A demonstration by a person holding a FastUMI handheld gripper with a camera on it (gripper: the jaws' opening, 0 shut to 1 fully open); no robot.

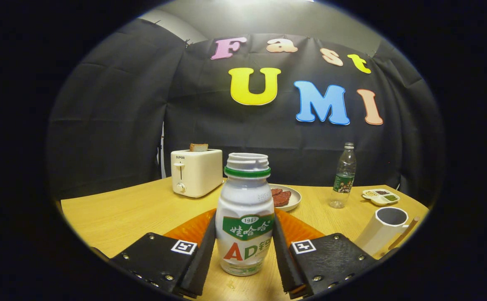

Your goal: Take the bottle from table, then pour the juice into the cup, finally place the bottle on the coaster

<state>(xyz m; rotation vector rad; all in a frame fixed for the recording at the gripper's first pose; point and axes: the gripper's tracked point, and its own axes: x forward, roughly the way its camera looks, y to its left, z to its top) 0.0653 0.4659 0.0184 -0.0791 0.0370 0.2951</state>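
Looking along my gripper (243, 259), I see the bottle (245, 217) upright between both fingers, pinched at its sides, base at the table (118, 213), coaster (193, 228) just behind, cup (383, 232) right.

White bottle (245, 217) with green collar; orange coaster (193, 228); white cup (383, 230).

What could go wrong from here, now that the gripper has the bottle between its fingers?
1. The bottle has no cap, so tilting it early, on the way to the cup, could spill juice on the table.
2. The gripper fingers press the lower body, and the side looks dented; squeezing harder might push liquid up or let the bottle slip.
3. The orange coaster lies partly hidden behind the bottle and the fingers, so the final placement may land off centre.
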